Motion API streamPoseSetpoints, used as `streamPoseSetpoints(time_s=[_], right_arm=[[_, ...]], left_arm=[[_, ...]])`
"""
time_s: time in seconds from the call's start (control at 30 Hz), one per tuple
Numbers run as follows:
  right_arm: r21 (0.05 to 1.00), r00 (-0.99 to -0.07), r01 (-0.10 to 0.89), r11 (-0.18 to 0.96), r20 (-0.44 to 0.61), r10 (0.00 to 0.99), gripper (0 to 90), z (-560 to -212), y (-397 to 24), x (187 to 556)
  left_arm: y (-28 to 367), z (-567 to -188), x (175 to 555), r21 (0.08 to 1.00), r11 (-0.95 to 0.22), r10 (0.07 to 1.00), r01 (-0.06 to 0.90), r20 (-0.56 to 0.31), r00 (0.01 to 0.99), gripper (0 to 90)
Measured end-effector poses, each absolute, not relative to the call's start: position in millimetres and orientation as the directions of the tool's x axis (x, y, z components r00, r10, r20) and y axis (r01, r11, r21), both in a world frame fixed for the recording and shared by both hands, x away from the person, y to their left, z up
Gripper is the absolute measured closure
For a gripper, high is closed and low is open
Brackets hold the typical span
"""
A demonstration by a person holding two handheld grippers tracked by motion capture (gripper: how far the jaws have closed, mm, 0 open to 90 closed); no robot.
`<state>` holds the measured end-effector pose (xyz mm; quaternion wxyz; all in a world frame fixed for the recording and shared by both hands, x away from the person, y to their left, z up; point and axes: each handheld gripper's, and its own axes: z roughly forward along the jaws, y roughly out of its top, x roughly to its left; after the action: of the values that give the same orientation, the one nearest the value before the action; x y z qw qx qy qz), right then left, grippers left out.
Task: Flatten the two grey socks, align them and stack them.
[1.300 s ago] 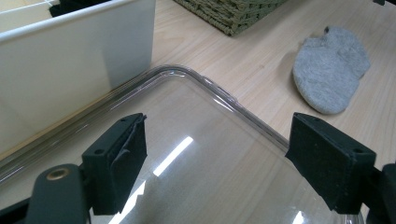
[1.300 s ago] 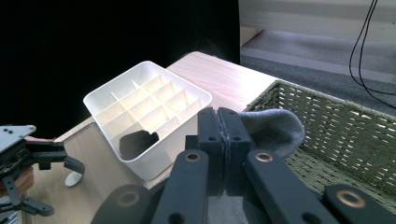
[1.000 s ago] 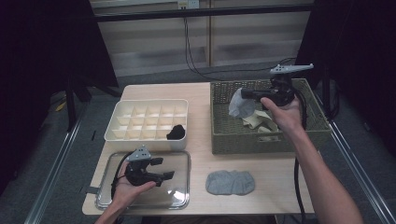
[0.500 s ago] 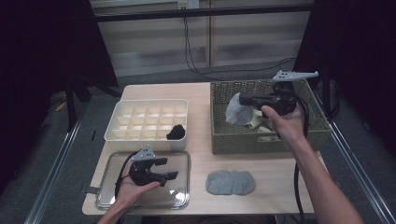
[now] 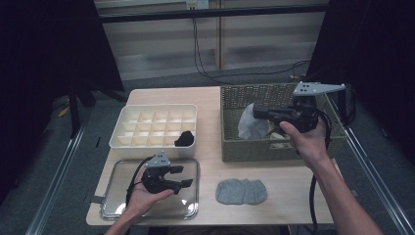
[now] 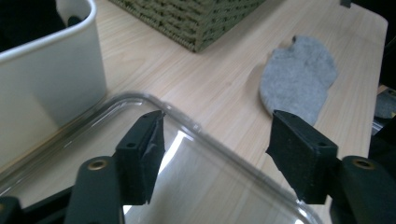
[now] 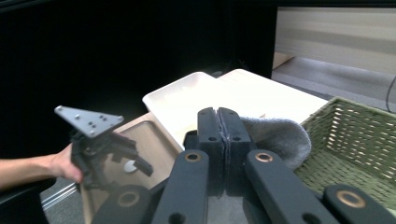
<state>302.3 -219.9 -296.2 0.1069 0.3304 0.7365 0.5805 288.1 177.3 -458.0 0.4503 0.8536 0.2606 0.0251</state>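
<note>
A pale wooden table stands in a dark room with grey carpet. On it sit a woven basket, a white divided tray and a clear plastic lid. The right gripper is clamped on 1 soft grey sock over the basket. The left gripper, above the lid, has its jaws apart, just been closing, with nothing between them. Another grey sock lies flat nearby.

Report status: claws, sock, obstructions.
Right claw shut on grey sock above wicker basket. Left claw open over clear tray, empty. Nothing in the way.
</note>
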Motion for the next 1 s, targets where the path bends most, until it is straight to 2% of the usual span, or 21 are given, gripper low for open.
streamPoseSetpoints(time_s=[0.13,0.37,1.0], right_arm=[[0.928,-0.774,0.355,0.111,0.226,0.591,89.0,-297.8,-215.4,290.3],[0.918,-0.785,0.375,0.133,0.238,0.572,89.0,-312.9,-206.3,276.0],[0.855,-0.772,0.489,0.175,0.33,0.544,89.0,-382.6,-199.4,260.7]], left_arm=[[169.9,-454.8,285.5,0.793,-0.465,0.446,0.394,-0.174,0.878,46.9],[157.2,-452.9,277.5,0.791,-0.5,0.403,0.354,-0.149,0.903,58.7],[116.1,-448.8,279.8,0.799,-0.509,0.325,0.321,-0.167,0.931,71.7]])
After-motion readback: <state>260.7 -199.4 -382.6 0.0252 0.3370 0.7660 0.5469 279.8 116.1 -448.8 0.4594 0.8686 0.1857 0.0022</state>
